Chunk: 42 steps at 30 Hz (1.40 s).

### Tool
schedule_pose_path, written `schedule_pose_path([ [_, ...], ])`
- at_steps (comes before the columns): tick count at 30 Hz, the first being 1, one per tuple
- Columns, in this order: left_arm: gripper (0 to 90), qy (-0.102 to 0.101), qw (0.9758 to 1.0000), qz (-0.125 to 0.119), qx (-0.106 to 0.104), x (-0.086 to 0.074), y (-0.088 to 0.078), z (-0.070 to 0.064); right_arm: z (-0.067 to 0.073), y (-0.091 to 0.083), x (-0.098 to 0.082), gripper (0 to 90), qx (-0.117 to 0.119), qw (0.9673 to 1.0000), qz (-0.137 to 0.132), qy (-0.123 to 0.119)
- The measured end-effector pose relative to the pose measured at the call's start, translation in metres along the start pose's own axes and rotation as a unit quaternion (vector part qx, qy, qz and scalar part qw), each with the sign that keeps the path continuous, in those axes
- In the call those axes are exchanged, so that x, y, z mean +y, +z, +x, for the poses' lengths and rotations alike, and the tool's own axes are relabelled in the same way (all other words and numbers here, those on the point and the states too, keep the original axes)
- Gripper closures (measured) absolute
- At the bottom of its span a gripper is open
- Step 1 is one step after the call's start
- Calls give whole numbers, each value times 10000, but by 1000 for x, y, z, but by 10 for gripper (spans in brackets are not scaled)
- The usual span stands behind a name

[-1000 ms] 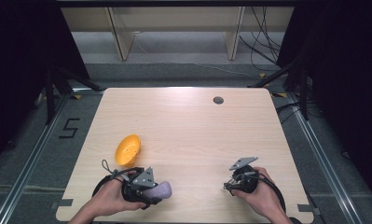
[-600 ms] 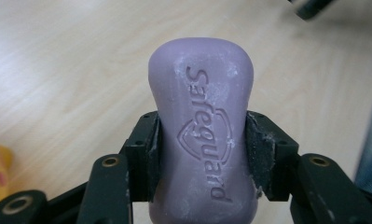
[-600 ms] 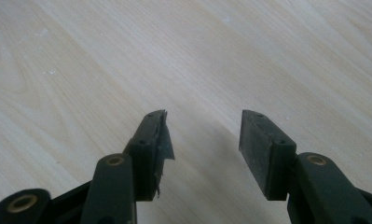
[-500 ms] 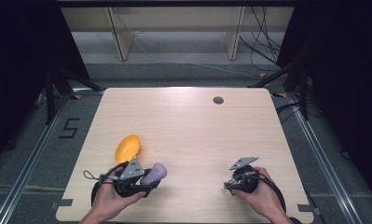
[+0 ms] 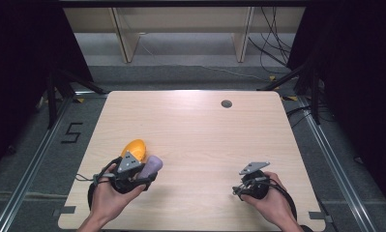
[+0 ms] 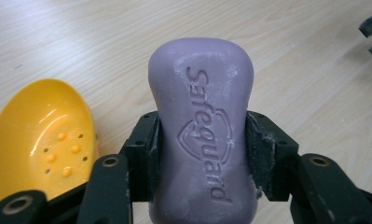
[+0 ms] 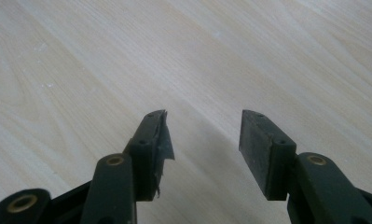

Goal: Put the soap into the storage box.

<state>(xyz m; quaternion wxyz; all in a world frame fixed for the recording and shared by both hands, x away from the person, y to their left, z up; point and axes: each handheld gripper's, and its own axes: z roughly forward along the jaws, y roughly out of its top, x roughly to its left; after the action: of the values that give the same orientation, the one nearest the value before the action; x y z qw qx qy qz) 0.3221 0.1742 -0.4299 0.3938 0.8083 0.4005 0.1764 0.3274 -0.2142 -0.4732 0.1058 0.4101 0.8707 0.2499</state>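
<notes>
From the high view, we hold the left hand-held gripper [image 5: 143, 175] at the near left of the pale wooden desk [image 5: 200, 130], its jaws clamped on a purple bar of soap [image 5: 152, 166] that juts forward toward the middle of the desk. Just behind it lies a yellow soap dish [image 5: 134, 148], hollow side up, the likely place for the bar, which would explain why we carry the soap so close beside it. Our right hand-held gripper [image 5: 239, 187] waits well apart at the near right, low over bare wood and with nothing between its jaws, seemingly kept clear so the left hand has room to work. A small dark round hole [image 5: 226, 103] marks the far side of the desk.

In the left gripper view, the two black pads [image 6: 144, 154] press on the narrow waist of the soap [image 6: 203, 126], stamped face up; gripping at the waist should keep the smooth bar from sliding out. The dish [image 6: 39, 140], with its raised bumps and drain holes, sits to the left of the bar.

In the right gripper view, the jaws stand apart with only wood grain [image 7: 104, 60] beyond them; one pad [image 7: 162, 140] looks frayed at its edge.
</notes>
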Motion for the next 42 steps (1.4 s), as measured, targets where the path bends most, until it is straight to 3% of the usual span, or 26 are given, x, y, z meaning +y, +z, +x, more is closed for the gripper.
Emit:
schedule_pose_path([
  [2, 488, -111, 9999, 77, 91, 3, -2, 2, 0, -1, 1, 516, -8, 10000, 33, 34],
  [6, 488, -122, 9993, 264, 247, 11, -6, 10, 0, 0, 0, 516, 6, 10000, -51, 36],
  [9, 488, -218, 9990, 243, 320, 15, -6, 13, 0, 0, 0, 516, 6, 10000, -50, 38],
  [14, 488, -160, 9985, 374, 365, 19, -8, 20, 0, 1, 0, 515, -68, 9999, -63, -41],
  [17, 488, -293, 9985, 284, 360, 20, -6, 22, 0, 0, 0, 515, -37, 10000, -62, 12],
  [19, 489, -195, 9984, 395, 366, 21, -7, 26, 0, 1, 0, 515, -46, 10000, -64, -4],
  [20, 489, -309, 9983, 296, 389, 21, -5, 26, 0, 0, 0, 514, 0, 10000, -14, -25],
  [22, 489, -270, 9981, 400, 390, 21, -6, 29, 0, 0, 0, 514, -2, 10000, -18, -19],
  [24, 489, -393, 9977, 341, 427, 22, -4, 31, -1, -2, 1, 514, -13, 10000, 30, -3],
  [31, 489, -526, 9955, 455, 636, 26, -5, 43, 0, -2, 1, 514, -34, 10000, -21, 32],
  [35, 489, -558, 9943, 512, 752, 27, -3, 49, -2, -1, 1, 514, -83, 9998, -121, -108],
  [42, 489, -664, 9925, 582, 842, 27, 0, 56, -2, -2, 1, 515, -110, 9998, -152, -93],
])
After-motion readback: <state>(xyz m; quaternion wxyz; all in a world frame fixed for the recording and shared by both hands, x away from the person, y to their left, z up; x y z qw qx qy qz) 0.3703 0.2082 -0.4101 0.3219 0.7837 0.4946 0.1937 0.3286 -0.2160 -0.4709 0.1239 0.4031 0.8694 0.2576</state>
